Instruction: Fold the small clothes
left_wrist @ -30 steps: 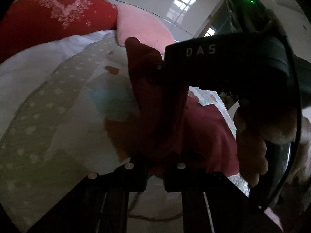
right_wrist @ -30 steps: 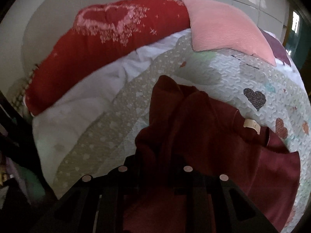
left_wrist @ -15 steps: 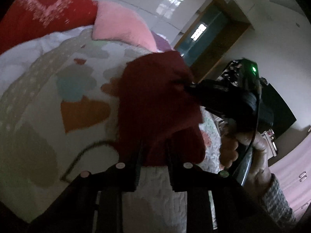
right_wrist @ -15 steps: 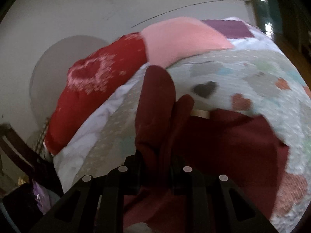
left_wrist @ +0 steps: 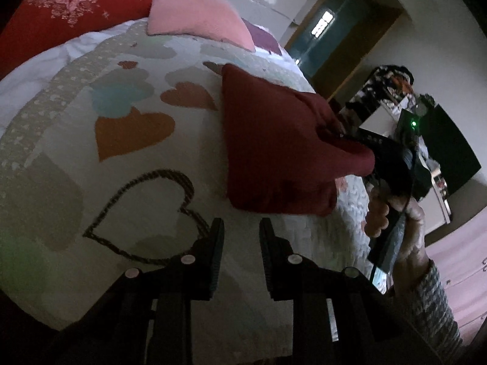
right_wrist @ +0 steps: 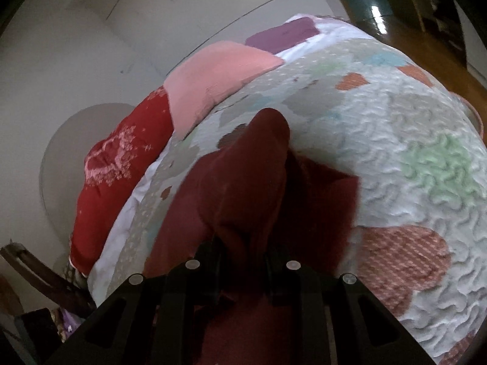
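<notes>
Maroon garment [left_wrist: 274, 152] clamped in right tool [right_wrist: 243, 243]; left tool [left_wrist: 240, 237] released, empty; lettering on the right tool unreadable.

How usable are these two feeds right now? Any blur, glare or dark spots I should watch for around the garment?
Left wrist view: dim, strong fisheye bend, glare on the glossy wall behind the bed; the maroon garment is soft at its lower edge, the left gripper sharp but nearly black. Right wrist view: motion smear on the garment's right edge, quilt texture crisp, right gripper lost in shadow.
</notes>
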